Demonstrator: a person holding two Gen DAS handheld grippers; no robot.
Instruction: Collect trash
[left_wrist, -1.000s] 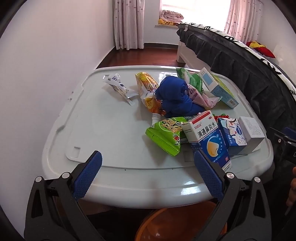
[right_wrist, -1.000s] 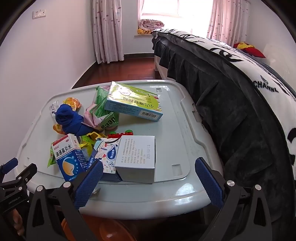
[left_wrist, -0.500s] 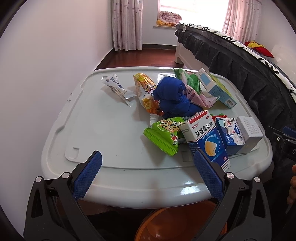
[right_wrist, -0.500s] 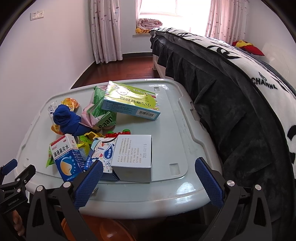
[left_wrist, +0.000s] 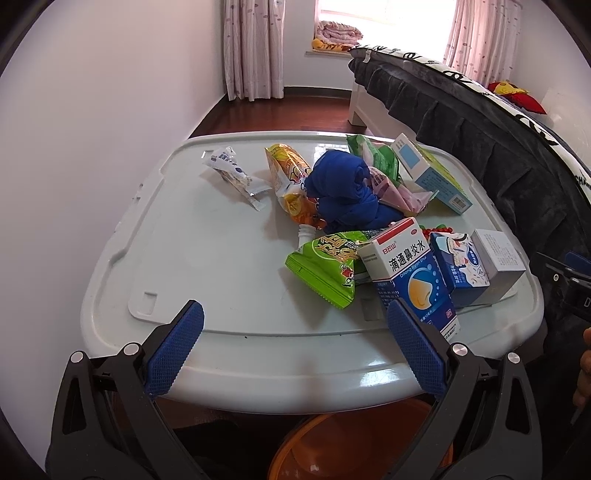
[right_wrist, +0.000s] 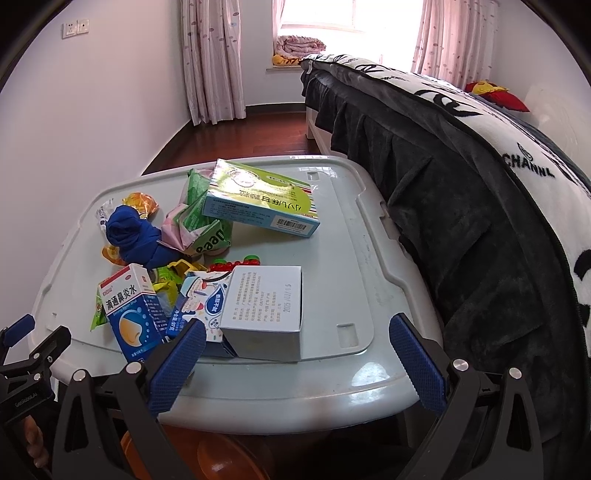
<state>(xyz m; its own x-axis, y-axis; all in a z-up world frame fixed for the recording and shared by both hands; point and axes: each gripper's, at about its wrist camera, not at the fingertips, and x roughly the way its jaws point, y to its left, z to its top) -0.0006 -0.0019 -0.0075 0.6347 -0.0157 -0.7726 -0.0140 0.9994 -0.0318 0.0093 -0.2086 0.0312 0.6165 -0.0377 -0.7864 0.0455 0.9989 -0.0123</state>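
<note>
Trash lies heaped on a pale grey table top (left_wrist: 207, 258): a green snack bag (left_wrist: 325, 264), a blue and white medicine box (left_wrist: 410, 269), a small blue carton (left_wrist: 460, 264), a white box (right_wrist: 266, 314), a blue cloth bundle (left_wrist: 343, 192), an orange packet (left_wrist: 290, 177), a white wrapper (left_wrist: 232, 173) and a long green and blue box (right_wrist: 258, 199). My left gripper (left_wrist: 295, 350) is open at the near edge, holding nothing. My right gripper (right_wrist: 295, 365) is open too, just short of the white box. An orange bin (left_wrist: 354, 443) sits below the near edge.
A bed under a dark blanket (right_wrist: 461, 192) runs close along the table's right side. A white wall (left_wrist: 92, 147) stands on the left. Wooden floor (left_wrist: 280, 114) and curtains lie beyond. The left half of the table top has little on it.
Both views have shifted slightly; the table and trash appear a little lower and nearer. Both grippers stay open and nothing on the table has moved.
</note>
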